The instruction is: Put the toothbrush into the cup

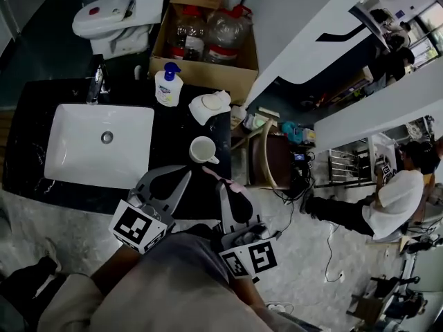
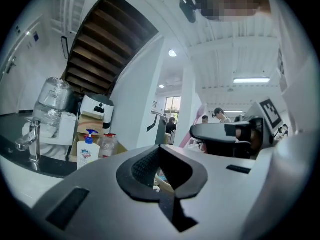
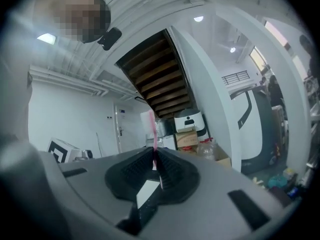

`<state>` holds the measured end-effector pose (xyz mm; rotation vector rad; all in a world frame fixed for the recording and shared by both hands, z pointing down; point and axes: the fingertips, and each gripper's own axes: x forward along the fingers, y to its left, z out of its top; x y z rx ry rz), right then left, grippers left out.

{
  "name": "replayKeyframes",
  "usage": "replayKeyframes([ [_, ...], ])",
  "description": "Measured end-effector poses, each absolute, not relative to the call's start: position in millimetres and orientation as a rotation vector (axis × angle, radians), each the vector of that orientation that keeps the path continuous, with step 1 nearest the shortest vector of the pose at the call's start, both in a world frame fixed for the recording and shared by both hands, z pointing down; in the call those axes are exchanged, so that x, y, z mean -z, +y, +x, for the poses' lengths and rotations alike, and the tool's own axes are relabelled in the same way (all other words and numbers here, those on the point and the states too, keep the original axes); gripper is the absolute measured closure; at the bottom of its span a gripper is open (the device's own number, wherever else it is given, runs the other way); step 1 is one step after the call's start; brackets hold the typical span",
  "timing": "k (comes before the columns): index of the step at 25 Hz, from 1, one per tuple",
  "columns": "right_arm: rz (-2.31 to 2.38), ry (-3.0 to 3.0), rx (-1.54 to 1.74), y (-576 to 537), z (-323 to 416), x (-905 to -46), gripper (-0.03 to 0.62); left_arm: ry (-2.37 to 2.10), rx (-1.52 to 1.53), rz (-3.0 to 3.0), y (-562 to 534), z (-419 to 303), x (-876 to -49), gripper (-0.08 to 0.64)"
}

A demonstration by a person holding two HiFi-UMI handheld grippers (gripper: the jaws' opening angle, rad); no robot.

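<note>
A white cup stands upright on the black counter, to the right of the sink. My right gripper hovers at the counter's front edge just below the cup, shut on a thin pink toothbrush. In the right gripper view the pink toothbrush sticks up from between the closed pads. My left gripper is beside it on the left, its fingertips meeting with nothing between them. In the left gripper view the right gripper shows on the right.
A white sink with a faucet fills the counter's left. A soap bottle and a white dish stand behind the cup. A cardboard box of bottles, a toilet and a chair surround the counter.
</note>
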<state>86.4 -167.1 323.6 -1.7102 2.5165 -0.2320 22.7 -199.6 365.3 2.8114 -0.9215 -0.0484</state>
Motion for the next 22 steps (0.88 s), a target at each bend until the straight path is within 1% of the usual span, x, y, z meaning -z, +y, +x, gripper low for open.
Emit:
replayKeyframes([
  [8,-1.758,2.502,0.303,-204,91,-348,0.565,-0.85,0.048,2.787,-222,22,-376,0.551],
  [22,-1.804,2.584,0.423,-251,98,-395,0.565,-0.908,0.028,2.735,-246,23,-391,0.551],
])
